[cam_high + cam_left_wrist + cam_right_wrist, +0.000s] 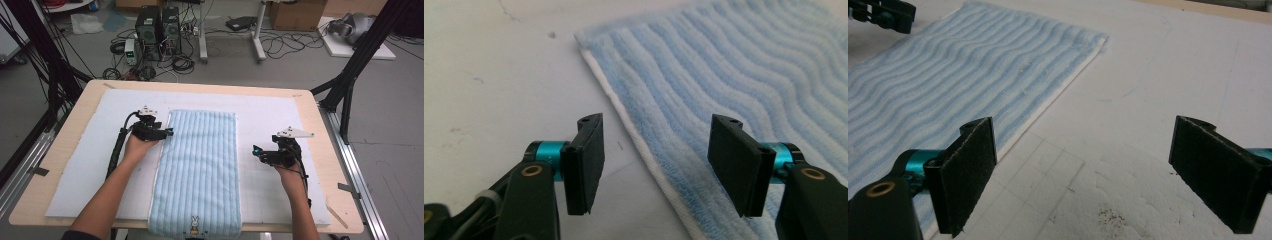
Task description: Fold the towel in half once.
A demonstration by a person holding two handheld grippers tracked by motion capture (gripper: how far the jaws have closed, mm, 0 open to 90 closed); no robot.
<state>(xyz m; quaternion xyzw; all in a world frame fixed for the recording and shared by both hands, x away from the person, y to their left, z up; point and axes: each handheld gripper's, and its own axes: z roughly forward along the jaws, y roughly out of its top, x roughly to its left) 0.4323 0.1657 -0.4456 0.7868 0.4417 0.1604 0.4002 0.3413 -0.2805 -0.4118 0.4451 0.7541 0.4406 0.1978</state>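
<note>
A light-blue striped towel [197,172] lies flat down the middle of a white foam mat [280,115] on the wooden table [75,117], its near end, with a small rabbit motif [194,220], hanging over the table's near edge. The right gripper [256,151] sits on the mat just off the towel's right edge, jaws spread wide and empty. Farther up, the left gripper [169,132] stands at the towel's left hem, jaws apart astride that hem [644,150], gripping nothing.
</note>
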